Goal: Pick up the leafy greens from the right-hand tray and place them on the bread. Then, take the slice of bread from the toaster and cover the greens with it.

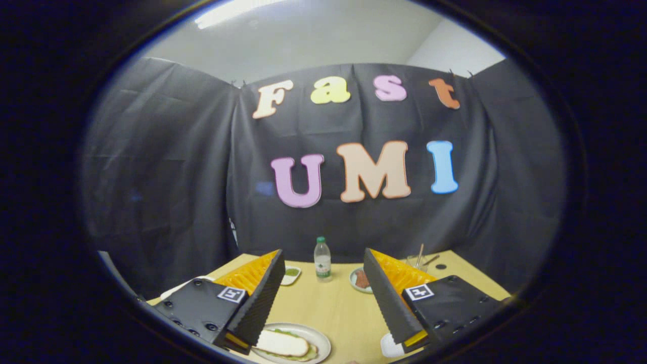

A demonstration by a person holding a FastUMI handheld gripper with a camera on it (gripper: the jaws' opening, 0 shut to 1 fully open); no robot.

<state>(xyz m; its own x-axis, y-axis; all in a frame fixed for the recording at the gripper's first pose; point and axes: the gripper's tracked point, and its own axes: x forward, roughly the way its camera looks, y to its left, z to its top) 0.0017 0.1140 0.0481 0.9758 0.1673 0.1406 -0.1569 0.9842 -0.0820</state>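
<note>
With the top bread slice [281,344] already over the greens [298,355] on the plate [319,337], the hand-held gripper [323,283], fingers apart and empty, should lift straight clear.

A slice of bread [281,344] lies flat on leafy greens [305,355], whose green edge peeks out along its near right side and a little at the far edge; both rest on a pale round plate [323,339] on the near part of the wooden table, just beside the left finger; the gripper [323,275] stands wide apart, holding nothing.
</note>
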